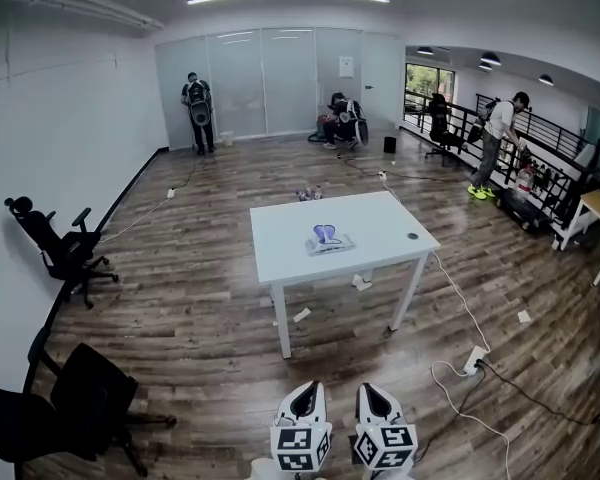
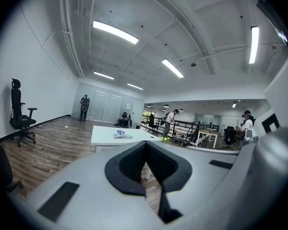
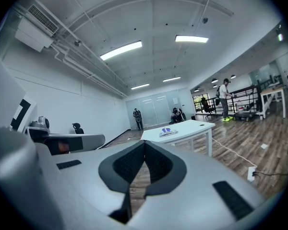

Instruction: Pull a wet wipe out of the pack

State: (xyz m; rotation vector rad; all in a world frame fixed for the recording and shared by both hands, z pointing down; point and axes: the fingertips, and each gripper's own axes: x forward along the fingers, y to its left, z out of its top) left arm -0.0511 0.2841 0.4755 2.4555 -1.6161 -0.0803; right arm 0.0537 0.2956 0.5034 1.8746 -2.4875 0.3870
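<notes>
The wet wipe pack (image 1: 329, 239) lies flat near the middle of the white table (image 1: 380, 230), with a blue-and-white top. Both grippers hang low at the bottom of the head view, well short of the table. My left gripper (image 1: 305, 388) and right gripper (image 1: 372, 388) are side by side, each shut with nothing between the pads. In the left gripper view the jaws (image 2: 145, 143) meet at their tips, and the pack (image 2: 122, 134) shows far off on the table (image 2: 105, 134). The right gripper (image 3: 145, 143) is likewise shut, with the pack (image 3: 169, 132) distant.
A small dark disc (image 1: 412, 235) lies at the table's right edge. Black office chairs (image 1: 65, 248) (image 1: 80, 398) stand to the left. A power strip with cables (image 1: 473, 360) lies on the floor at right. Paper scraps (image 1: 361, 282) lie under the table. People stand at the far wall.
</notes>
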